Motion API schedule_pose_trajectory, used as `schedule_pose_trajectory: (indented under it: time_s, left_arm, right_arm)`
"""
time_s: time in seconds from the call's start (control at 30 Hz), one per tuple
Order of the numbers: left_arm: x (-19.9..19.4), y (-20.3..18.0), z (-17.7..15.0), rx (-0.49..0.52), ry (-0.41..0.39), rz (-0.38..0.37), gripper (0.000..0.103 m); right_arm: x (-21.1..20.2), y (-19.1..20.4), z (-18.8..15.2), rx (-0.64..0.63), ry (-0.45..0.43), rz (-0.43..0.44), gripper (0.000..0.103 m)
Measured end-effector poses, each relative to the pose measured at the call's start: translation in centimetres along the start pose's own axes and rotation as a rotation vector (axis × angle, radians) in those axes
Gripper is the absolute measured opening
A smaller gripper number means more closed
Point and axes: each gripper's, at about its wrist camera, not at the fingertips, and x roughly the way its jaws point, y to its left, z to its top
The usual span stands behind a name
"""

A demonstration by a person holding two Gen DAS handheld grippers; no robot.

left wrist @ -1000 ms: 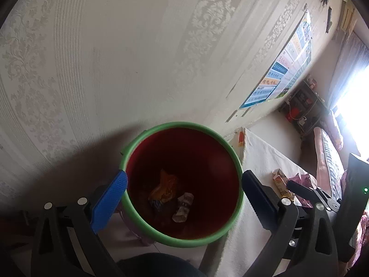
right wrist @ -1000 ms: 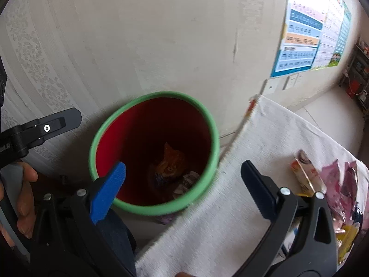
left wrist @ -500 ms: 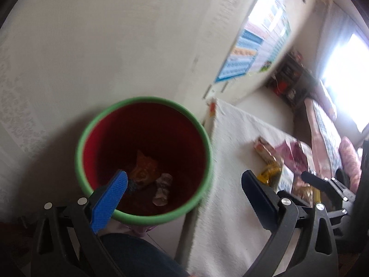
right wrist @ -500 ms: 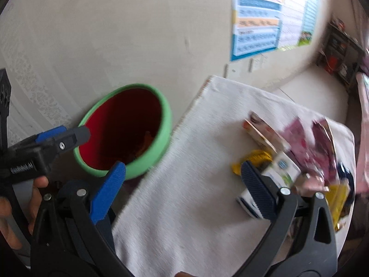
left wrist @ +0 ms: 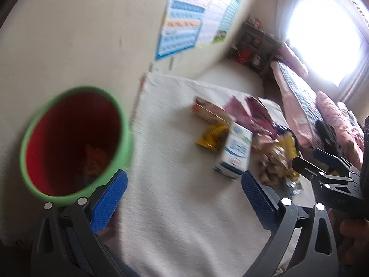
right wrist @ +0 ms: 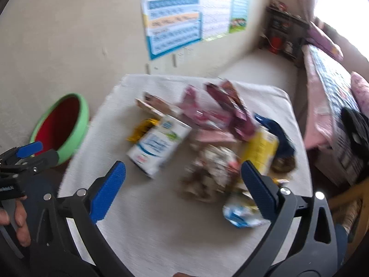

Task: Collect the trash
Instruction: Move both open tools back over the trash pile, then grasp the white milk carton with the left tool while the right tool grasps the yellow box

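Left wrist view first: the left gripper is spread wide and carrying nothing, low in the frame over the white cloth. The green-rimmed bin fills the left side, some wrappers just visible deep inside. The trash pile sits right of centre, with a white carton beside a yellow wrapper. Everything's smeared with motion blur.

Right wrist view now: the right gripper is also wide apart and empty, its pads framing the pile. The white carton lies centre, a crumpled brown wrapper just beside it, pink packets behind, the bin at far left.

The danger, I'd say: these pieces overlap, so a hurried pinch could snag two, or nudge light wrappers off the cloth's edge.
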Motion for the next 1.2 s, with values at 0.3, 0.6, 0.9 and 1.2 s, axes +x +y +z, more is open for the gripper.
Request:
schedule_pose_trajectory:
  time_s: [0.3, 0.6, 0.9, 1.2]
  left_arm:
    - [2.7, -6.6, 0.7, 0.155, 0.097, -0.089, 0.095]
    - [5.0, -9.8, 1.6, 0.224, 0.144, -0.111, 0.095]
    - [7.8, -10.2, 2.7, 0.220, 0.184, -0.095, 0.094]
    - [11.9, -10.1, 3.1, 0.217, 0.269, -0.071, 0.080]
  right_arm:
    - [-0.4, -7.2, -1.3, 0.144, 0.015, -0.087, 0.098]
    - [1.1, -10.7, -0.7, 0.203, 0.066, -0.101, 0.098]
    - [3.6, -11.8, -0.4, 0.228, 0.119, -0.078, 0.098]
    - [5.8, -12.1, 0.5, 0.226, 0.163, -0.076, 0.097]
